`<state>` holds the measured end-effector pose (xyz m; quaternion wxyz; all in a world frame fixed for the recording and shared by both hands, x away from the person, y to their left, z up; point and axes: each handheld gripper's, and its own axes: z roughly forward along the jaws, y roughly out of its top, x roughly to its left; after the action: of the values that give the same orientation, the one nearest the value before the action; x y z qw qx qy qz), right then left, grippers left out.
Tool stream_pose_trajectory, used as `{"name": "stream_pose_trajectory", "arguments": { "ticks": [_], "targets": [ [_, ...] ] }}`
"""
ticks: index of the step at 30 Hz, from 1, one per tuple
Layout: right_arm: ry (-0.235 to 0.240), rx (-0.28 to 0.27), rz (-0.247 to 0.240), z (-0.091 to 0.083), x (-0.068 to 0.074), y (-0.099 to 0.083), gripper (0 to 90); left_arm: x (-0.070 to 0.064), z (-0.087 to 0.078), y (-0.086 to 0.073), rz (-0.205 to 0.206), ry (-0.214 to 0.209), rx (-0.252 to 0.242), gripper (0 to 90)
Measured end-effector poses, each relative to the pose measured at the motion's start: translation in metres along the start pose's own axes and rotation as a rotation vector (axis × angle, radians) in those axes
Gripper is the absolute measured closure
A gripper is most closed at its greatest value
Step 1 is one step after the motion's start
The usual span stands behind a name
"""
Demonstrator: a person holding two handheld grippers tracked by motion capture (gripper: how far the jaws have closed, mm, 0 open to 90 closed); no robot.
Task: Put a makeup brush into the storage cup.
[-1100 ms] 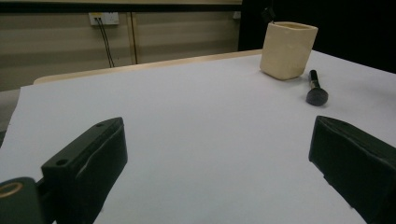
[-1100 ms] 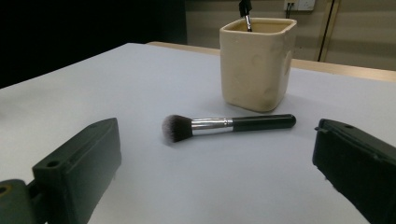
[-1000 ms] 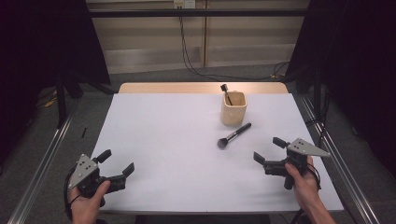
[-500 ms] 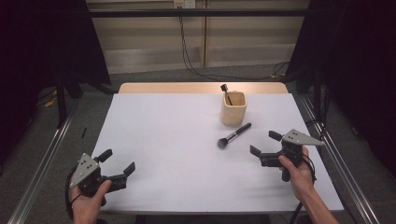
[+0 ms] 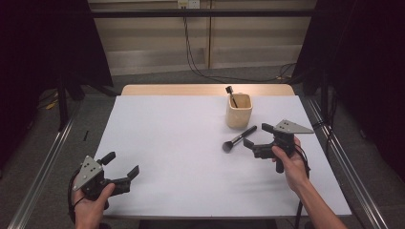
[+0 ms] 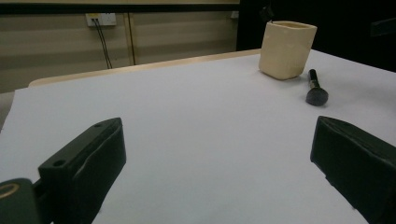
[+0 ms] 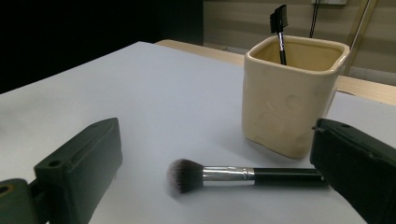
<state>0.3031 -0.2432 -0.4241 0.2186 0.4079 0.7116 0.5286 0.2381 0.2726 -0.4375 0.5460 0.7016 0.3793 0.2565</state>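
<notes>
A black-handled makeup brush point(image 5: 239, 138) with a silver ferrule lies flat on the white table point(image 5: 167, 143), bristles toward the near left. Just behind it stands a cream square cup point(image 5: 239, 110) holding a small black comb-brush point(image 5: 231, 95) upright. My right gripper point(image 5: 257, 135) is open, close by the brush's handle end, with one jaw on each side of it. In the right gripper view the makeup brush point(image 7: 233, 176) lies between the jaws of the right gripper point(image 7: 217, 140), touching neither, with the cup point(image 7: 292, 93) behind. My left gripper point(image 5: 121, 164) is open and empty at the near left corner.
From the left gripper point(image 6: 217, 140), the cup point(image 6: 287, 49) and brush point(image 6: 316, 88) lie far off to the right. A wooden strip point(image 5: 205, 89) edges the table's far side. Metal rails point(image 5: 344, 157) run along both sides, and cables point(image 5: 191, 52) hang at the back wall.
My right gripper has moved forward and to the left, up to the lying brush's handle, still open. The left gripper has stayed where it was.
</notes>
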Motion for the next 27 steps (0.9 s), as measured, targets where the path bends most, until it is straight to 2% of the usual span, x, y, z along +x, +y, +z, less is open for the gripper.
{"name": "stream_pose_trajectory", "arguments": {
  "ticks": [2, 6, 10, 13, 16, 18, 27],
  "targets": [
    [0.023, 0.021, 0.005, 0.003, -0.003, 0.003, 2.0, 0.000, 0.000, 0.000, 0.001, 0.001, 0.002, 3.3],
    [0.011, 0.012, -0.001, 0.009, -0.006, 0.010, 3.0, 0.000, 0.000, 0.000, -0.002, -0.002, 0.002, 3.3],
    [0.016, 0.039, -0.023, 0.016, -0.008, 0.018, 2.8, 0.000, 0.001, 0.000, 0.003, -0.005, 0.010, 3.4],
    [0.011, 0.035, -0.039, 0.022, -0.008, 0.022, 2.9, 0.000, 0.001, 0.000, 0.008, -0.003, 0.011, 3.4],
    [0.034, 0.087, -0.047, 0.026, -0.009, 0.025, 2.7, 0.000, 0.001, 0.000, 0.007, -0.004, 0.011, 3.4],
    [0.067, 0.151, -0.056, 0.028, -0.010, 0.027, 2.6, 0.000, 0.001, 0.000, 0.008, -0.004, 0.012, 3.3],
    [0.101, 0.269, -0.103, 0.035, -0.014, 0.033, 3.2, 0.001, 0.001, 0.000, 0.012, -0.001, 0.019, 3.3]
  ]
}}
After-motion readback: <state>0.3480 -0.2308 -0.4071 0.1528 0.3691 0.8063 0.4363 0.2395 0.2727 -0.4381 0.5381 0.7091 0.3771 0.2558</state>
